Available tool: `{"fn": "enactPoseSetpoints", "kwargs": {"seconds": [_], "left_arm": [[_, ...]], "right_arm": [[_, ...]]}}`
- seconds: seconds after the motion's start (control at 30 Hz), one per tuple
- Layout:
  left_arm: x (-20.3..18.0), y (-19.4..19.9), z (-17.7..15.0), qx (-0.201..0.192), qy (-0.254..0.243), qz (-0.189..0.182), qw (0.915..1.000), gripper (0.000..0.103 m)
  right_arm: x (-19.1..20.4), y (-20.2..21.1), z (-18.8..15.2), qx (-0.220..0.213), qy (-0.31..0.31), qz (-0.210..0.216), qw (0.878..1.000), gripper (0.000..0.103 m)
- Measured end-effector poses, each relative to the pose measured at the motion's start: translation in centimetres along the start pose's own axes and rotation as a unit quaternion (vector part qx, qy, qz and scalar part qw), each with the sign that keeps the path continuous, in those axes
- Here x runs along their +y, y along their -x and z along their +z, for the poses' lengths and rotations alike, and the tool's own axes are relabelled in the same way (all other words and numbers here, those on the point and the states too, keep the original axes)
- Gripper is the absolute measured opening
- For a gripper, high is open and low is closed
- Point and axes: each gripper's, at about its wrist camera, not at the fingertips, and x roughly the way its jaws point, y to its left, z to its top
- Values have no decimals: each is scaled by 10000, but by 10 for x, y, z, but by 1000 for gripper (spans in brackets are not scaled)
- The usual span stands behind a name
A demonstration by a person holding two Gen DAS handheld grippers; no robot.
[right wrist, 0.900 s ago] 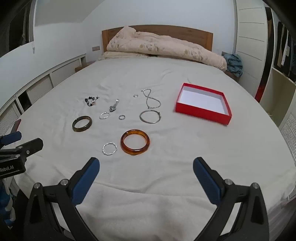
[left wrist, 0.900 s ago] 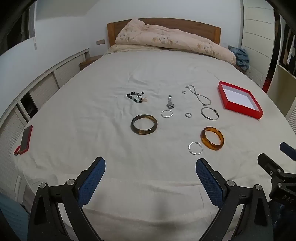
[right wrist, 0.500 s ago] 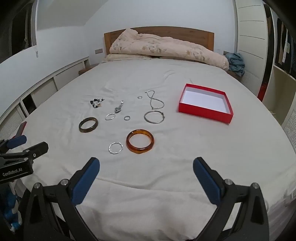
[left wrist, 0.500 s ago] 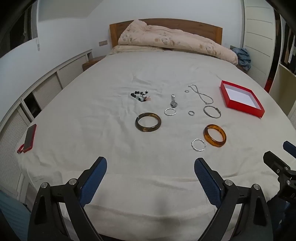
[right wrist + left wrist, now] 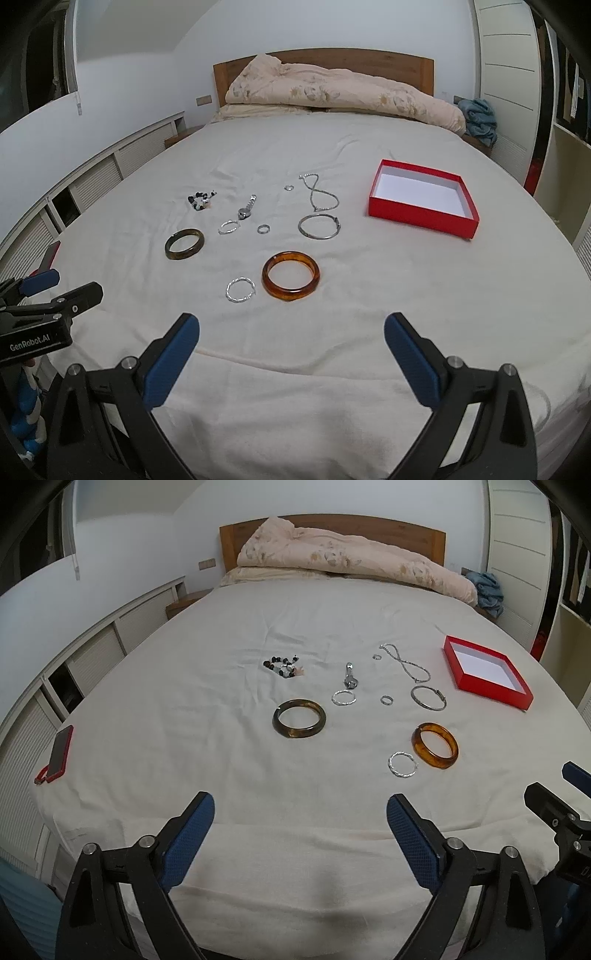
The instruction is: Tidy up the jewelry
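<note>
— What's changed since a moment ago?
— Both my views have drawn back a little; the jewelry hasn't moved.
— Where to start?
— Everything lies on the bed (image 5: 369, 295), the red box (image 5: 422, 202) empty. My right gripper (image 5: 291, 343) and left gripper (image 5: 301, 821) gape, holding nothing. I'd take the amber bangle (image 5: 290, 275) first, then the twisted silver ring (image 5: 240, 290).

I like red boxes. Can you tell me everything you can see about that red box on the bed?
The red box is a shallow, square, open tray with no lid in sight. It looks like cardboard, with bright red walls and a plain white inside. It is empty. It lies flat on the white bedsheet, turned a little askew, to the right of all the jewelry. Nothing touches it but the sheet; the silver bangle lies nearest to it, well apart.
</note>
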Motion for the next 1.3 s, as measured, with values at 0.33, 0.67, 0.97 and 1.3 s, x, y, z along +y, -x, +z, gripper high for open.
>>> {"fn": "enactPoseSetpoints", "kwargs": {"seconds": [0.33,0.67,0.97,1.3], "left_arm": [[0,-1,1,-22,-57,14,10000,87],[-5,15,8,-206,-80,123,9997,85],[-15,32,7,-369,-159,40,9992,85],[-19,38,8,-445,-166,-142,9988,83]], "right_arm": [[-7,-6,-1,82,-54,22,9999,100],[-9,1,2,8,-77,6,10000,100],[-10,20,8,-152,-53,-64,9998,100],[-12,36,10,-236,-59,-186,9995,100]]}}
